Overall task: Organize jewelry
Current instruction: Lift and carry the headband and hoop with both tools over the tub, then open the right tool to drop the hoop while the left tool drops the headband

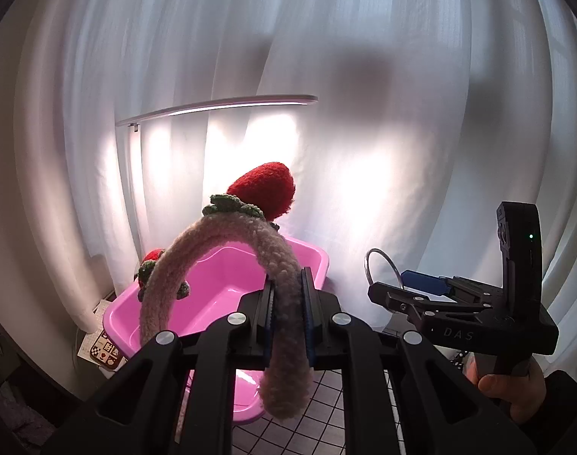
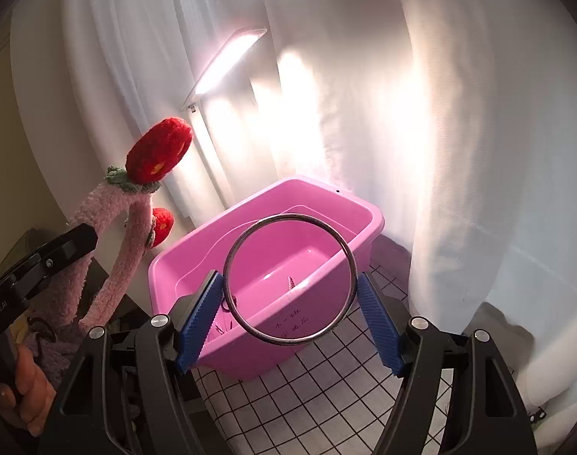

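Headband (image 1: pixel 227 261), fuzzy pink with strawberries, clamped in left gripper (image 1: pixel 288 303) jaws, raised beside pink tub (image 2: pixel 364 223). Right gripper (image 2: pixel 288 303) jaws pinch metal bangle (image 2: pixel 288 280) above tub; checkered tabletop (image 2: pixel 307 398) below.

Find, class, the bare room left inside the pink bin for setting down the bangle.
Most of the pink bin floor looks bare, toward its far and right walls. Small items lie near its near-left corner. The bangle is in the right gripper; the headband crowds the bin's left rim.
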`<state>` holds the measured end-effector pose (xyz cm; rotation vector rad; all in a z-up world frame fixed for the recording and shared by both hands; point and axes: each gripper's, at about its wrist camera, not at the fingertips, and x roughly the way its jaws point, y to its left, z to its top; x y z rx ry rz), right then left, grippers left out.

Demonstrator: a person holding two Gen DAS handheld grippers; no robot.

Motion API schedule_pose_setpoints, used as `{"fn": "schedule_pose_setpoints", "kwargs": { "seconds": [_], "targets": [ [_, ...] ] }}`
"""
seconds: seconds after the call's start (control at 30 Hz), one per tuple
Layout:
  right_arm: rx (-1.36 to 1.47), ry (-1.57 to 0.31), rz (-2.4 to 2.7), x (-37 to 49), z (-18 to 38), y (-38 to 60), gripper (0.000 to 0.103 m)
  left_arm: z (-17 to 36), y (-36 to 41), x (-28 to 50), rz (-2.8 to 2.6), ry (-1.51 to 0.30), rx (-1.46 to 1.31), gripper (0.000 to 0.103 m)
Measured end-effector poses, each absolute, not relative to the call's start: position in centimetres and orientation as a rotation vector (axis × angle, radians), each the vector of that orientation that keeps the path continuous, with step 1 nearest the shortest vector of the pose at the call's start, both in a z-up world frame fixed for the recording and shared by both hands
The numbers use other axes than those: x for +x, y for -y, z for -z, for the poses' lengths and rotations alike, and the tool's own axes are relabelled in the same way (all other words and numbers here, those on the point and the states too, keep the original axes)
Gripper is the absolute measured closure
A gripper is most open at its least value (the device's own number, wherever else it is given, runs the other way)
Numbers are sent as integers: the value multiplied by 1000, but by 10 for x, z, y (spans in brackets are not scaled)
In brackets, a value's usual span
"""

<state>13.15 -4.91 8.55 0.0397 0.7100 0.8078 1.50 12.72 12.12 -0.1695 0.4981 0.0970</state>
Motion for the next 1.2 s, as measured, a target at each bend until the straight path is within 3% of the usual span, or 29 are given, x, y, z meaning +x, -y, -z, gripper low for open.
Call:
{"fn": "schedule_pose_setpoints", "kwargs": {
  "seconds": [0.67,1.07,1.13,1.17,1.2],
  "targets": [
    [-164,-1032,-742,261,-2,-110,33,3,-240,145,-23,-915,-367,89],
    [-245,-1132,-695,282,21,-128,32,25,-248,163,-67,-1025,-386,87],
    [-253,-1145,-700,284,21,-131,32,24,-247,163,-87,-1023,-371,78],
    [-248,-1151,-699,286,20,-131,31,22,-247,162,-99,-1020,-359,65],
    [-243,-1154,-698,286,20,-131,30,19,-245,161,-111,-1014,-347,43]
  ]
}}
